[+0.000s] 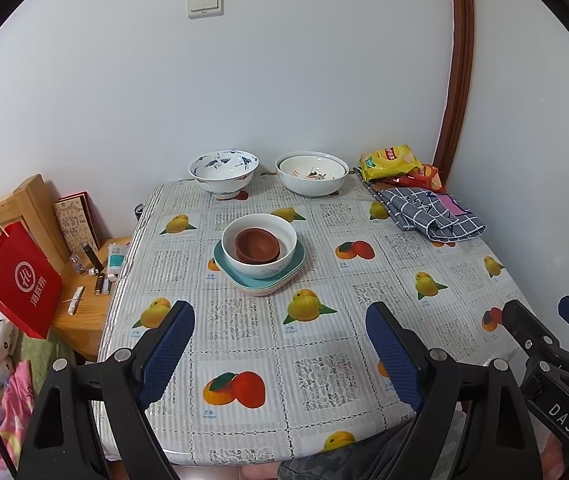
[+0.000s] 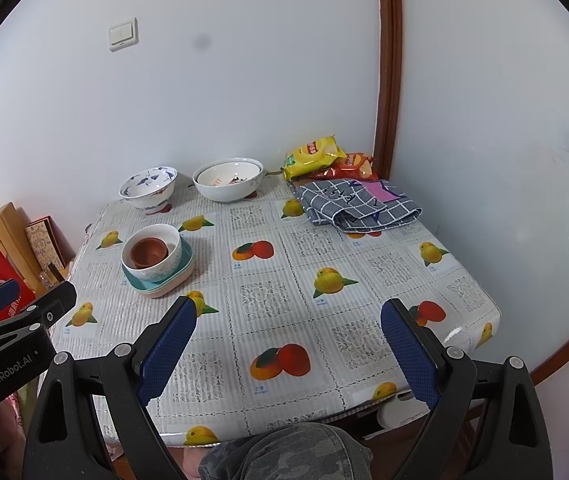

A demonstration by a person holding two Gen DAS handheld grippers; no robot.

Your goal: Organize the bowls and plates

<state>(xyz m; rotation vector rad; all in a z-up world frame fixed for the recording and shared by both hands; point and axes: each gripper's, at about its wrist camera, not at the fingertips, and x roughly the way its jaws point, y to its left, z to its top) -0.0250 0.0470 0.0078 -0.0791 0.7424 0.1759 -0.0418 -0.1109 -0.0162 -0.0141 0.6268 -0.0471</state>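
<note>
Right now, through the left wrist view, I am holding the left gripper [image 1: 280, 340] over the near edge of the table with the fruit-print plastic cloth [image 1: 364, 264], its blue-padded jaws standing wide with nothing between them. Mid-table, a small brown bowl [image 1: 257, 245] is sitting inside a white ceramic bowl [image 1: 259, 246], which is resting on a stack of teal square plates [image 1: 259, 278]. Against the far wall are standing a blue-patterned white bowl [image 1: 223, 171] and, to its right, a wide white bowl [image 1: 311, 173] with another nested inside.

Through the right wrist view, I am keeping the right gripper [image 2: 289, 338] wide too, empty, near the table's front. A folded grey checked cloth [image 2: 358, 208] is lying far right, with yellow and red snack bags [image 2: 326, 158] behind it.
</note>
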